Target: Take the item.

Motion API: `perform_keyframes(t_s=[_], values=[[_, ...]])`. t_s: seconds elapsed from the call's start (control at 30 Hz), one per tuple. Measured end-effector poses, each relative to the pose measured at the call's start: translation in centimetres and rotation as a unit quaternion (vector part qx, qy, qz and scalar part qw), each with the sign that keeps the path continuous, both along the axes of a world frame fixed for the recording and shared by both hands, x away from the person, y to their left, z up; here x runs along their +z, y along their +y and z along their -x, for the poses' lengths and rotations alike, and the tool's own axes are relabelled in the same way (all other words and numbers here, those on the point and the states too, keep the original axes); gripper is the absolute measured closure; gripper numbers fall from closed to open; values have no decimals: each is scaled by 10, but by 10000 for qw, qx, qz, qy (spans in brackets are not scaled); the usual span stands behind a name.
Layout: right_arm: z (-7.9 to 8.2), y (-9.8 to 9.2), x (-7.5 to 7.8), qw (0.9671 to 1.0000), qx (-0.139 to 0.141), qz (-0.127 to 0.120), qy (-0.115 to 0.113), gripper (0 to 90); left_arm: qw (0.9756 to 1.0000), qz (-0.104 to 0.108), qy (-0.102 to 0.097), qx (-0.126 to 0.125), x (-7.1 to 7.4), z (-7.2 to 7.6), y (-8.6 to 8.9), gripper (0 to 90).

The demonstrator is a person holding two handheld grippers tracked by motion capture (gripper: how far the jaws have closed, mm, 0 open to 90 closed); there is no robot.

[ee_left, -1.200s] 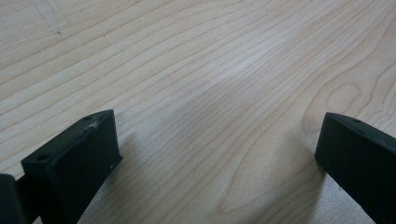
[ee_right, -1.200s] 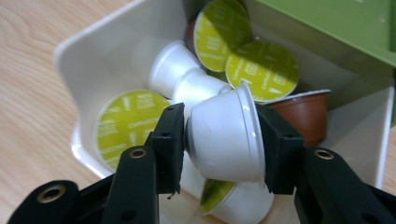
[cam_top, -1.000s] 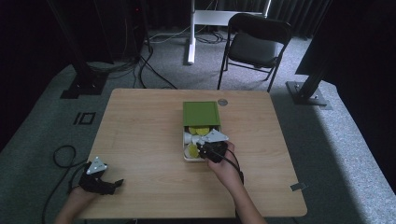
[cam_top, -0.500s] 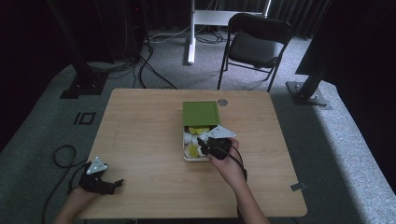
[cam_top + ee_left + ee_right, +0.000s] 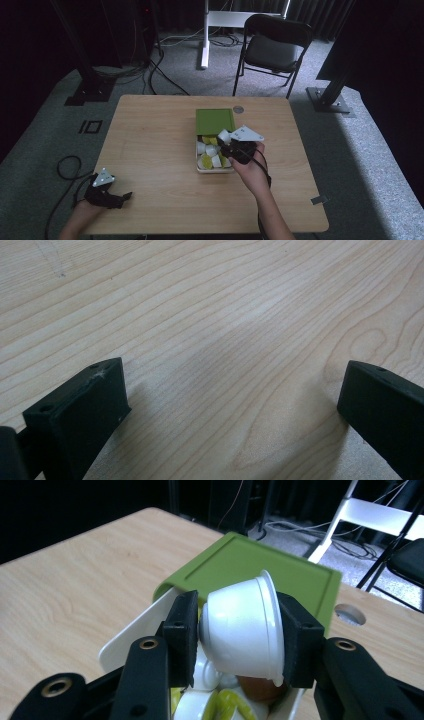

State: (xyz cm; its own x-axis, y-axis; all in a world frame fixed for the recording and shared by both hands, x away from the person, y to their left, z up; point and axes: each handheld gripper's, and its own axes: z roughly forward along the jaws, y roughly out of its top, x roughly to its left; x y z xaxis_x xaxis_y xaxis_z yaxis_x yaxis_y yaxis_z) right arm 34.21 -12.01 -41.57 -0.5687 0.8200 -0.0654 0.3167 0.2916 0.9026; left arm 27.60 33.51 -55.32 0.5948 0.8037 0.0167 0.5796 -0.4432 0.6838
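Observation:
A white box (image 5: 199, 168) with several white and yellow-green capsules in it sits mid-table, and its green lid (image 5: 215, 121) lies half slid back over the far end. My right gripper (image 5: 226, 140) hovers above the box, shut on a white capsule (image 5: 223, 135). In the right gripper view the two pads clamp that white capsule (image 5: 243, 628) on its side, above the box (image 5: 125, 639) and in front of the green lid (image 5: 250, 562). My left gripper (image 5: 124, 196) rests at the table's near left corner, open. Bare wood shows between its jaws in the left gripper view (image 5: 232, 405).
A round cable hole (image 5: 238, 109) lies in the tabletop just behind the lid. A black folding chair (image 5: 272, 47) and a white desk leg (image 5: 205, 35) stand beyond the far edge. Dark stands flank the table on both sides.
My right gripper has risen out of the box with the white capsule held in it. The left gripper has stayed where it was.

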Motion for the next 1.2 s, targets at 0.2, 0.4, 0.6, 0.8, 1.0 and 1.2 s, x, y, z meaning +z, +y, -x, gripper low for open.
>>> perform_keyframes(t_s=[0.2,0.4,0.6,0.8,1.0,1.2], values=[[-5,-10,4,9997,-187,66,-174,568,10000,3,0,1,0,0,0,5],[-14,-27,3,9985,-459,43,-300,568,10000,-3,2,-2,0,0,0,5],[-27,-51,-3,9956,-877,79,-322,568,10000,-1,3,-1,0,0,0,5],[-40,-71,-21,9940,-1069,131,-179,568,10000,-2,3,-1,0,0,0,6],[-48,-84,-41,9926,-1203,163,-32,568,10000,5,8,2,0,0,0,5],[-61,-90,-65,9911,-1303,232,110,568,10000,5,7,2,0,0,0,5]])
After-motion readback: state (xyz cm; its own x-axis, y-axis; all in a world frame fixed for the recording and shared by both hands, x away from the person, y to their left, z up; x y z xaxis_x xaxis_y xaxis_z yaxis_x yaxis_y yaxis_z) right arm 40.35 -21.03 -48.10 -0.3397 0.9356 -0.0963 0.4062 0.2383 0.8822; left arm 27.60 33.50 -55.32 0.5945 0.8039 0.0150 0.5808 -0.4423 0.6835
